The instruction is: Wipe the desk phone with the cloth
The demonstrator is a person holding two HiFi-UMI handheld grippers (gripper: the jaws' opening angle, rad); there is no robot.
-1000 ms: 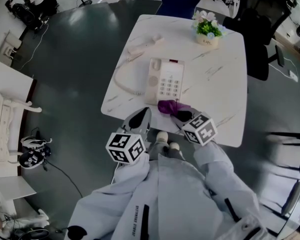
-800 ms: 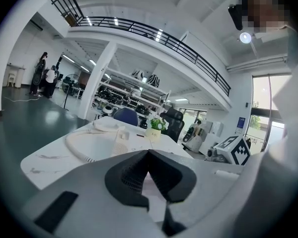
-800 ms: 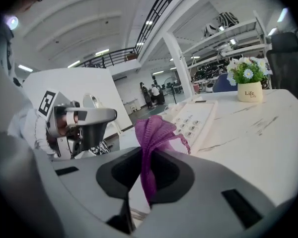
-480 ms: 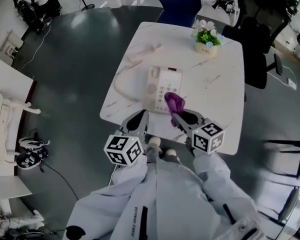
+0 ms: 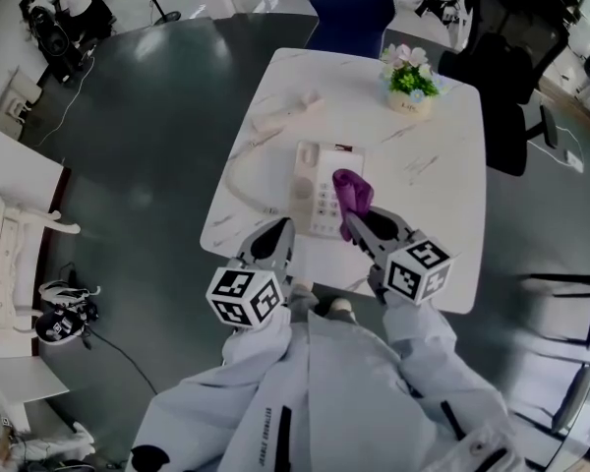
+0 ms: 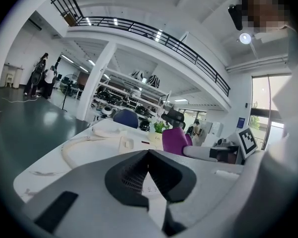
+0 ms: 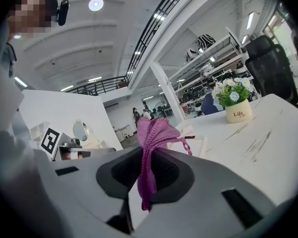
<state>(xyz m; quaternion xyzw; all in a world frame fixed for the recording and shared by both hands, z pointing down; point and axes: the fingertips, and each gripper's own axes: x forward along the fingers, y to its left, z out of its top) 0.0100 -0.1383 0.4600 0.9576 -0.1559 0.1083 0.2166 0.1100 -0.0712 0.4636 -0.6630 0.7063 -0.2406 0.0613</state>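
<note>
White marble-veined tabletop [image 5: 435,197]: bears the desk phone near its middle.

Cream push-button desk phone [image 5: 311,183]: base lies flat. Its handset [image 5: 283,106] is off the cradle, on the far left side of the phone, joined by a curled cord [image 5: 238,170] looping left of the phone.

Right gripper [image 5: 358,220]: at the phone's near right corner, jaws clenched on a magenta knitted cloth [image 7: 152,135]. The cloth is pinched between the pads and stands up in a bunch above the tips. In the head view the cloth [image 5: 352,191] overlaps the phone's right edge; contact with the phone cannot be told.

Left gripper [image 5: 281,228]: just short of the phone's near left corner, tips pressed together, nothing between them (left gripper view [image 6: 149,151]).

Small pot of flowers [image 5: 410,73]: beyond the phone, to the far right.
</note>
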